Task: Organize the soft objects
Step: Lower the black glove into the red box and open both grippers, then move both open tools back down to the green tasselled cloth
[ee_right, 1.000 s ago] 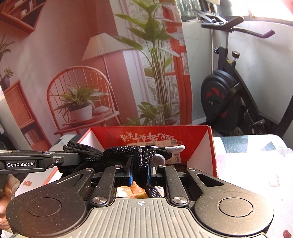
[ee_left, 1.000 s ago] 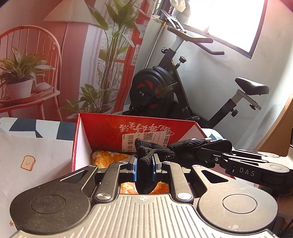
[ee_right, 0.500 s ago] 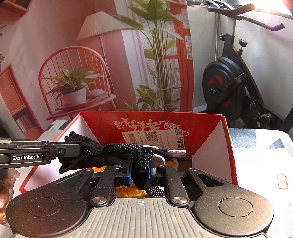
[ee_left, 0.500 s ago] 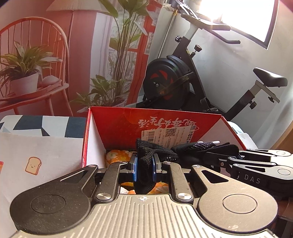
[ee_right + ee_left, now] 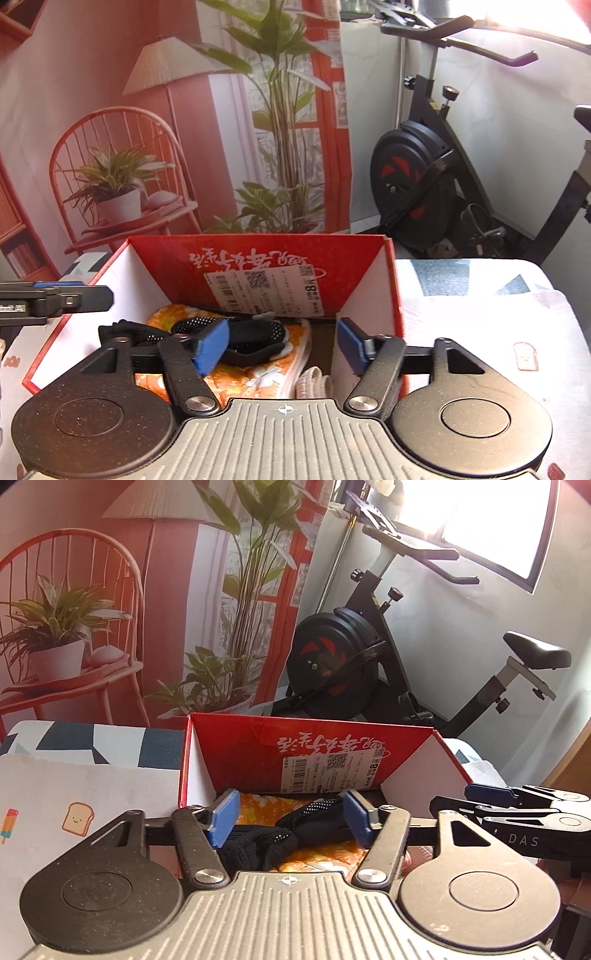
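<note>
Evidently both hand-held grippers, left and right, stood wide, empty; black glove lay in red box on orange cloth. Remaining items, possibly none, unseen.

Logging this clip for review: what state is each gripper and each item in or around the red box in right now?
left gripper: open, jaws apart, holding nothing.
right gripper: open, holding nothing.
black gloves: released, lying in the box on the orange cloth.
orange floral cloth: folded, lying in the box bottom.
red box: open-topped, upright on the table.
</note>
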### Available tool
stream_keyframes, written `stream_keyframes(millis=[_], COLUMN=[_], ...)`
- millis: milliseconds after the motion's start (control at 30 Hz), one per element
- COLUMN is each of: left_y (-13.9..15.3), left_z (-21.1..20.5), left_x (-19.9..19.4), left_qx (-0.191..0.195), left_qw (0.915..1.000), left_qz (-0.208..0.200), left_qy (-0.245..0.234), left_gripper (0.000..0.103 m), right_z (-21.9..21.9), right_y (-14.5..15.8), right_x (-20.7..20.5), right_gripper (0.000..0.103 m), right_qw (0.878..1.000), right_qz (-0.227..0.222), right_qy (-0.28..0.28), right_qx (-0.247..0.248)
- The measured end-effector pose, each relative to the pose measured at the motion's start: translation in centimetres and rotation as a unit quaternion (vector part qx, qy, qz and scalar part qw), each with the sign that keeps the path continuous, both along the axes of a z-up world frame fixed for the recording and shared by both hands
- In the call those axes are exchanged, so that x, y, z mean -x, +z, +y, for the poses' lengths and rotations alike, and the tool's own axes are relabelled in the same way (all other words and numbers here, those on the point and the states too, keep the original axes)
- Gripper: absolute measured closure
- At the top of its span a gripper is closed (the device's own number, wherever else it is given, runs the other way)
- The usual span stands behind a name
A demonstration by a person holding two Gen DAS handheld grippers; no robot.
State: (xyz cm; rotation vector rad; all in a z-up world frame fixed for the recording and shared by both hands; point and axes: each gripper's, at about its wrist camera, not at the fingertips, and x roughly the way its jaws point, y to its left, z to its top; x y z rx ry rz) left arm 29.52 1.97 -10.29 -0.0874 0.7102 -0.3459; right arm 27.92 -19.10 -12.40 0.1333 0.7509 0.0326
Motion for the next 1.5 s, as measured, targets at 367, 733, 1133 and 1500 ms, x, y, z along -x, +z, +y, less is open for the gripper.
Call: stream_keyframes(millis=[367, 733, 1133, 1500], left_y=[2.9, 3.5, 3.0, 0.2], left_z=[0.2, 1.0, 1.7, 2.1], left_x=[5.2, 10.7, 14.9, 17.5], left_qx=[-0.015, -0.024, -0.028, -0.026], left_qw=[0.9996, 0.9992, 0.9984, 0.9992], left_qz=[-0.024, -0.031, -0.047, -0.026], left_qy=[-0.001, 0.004, 0.01, 0.014], left_gripper=[0.004, 0.003, 0.003, 0.004], right_z=[-0.8, -0.4, 0.7, 2.4], right_y=[3.2, 4.8, 2.5, 0.8], right_x=[5.4, 11.3, 17.0, 19.3], right_gripper=[0.001, 0.001, 0.0, 0.0], right_qw=[0.999, 0.997, 0.996, 0.997], right_qz=[-0.044, -0.065, -0.065, -0.059], right_qy=[-0.023, -0.048, -0.065, -0.037], right_qx=[-0.015, 0.0, 0.003, 0.029])
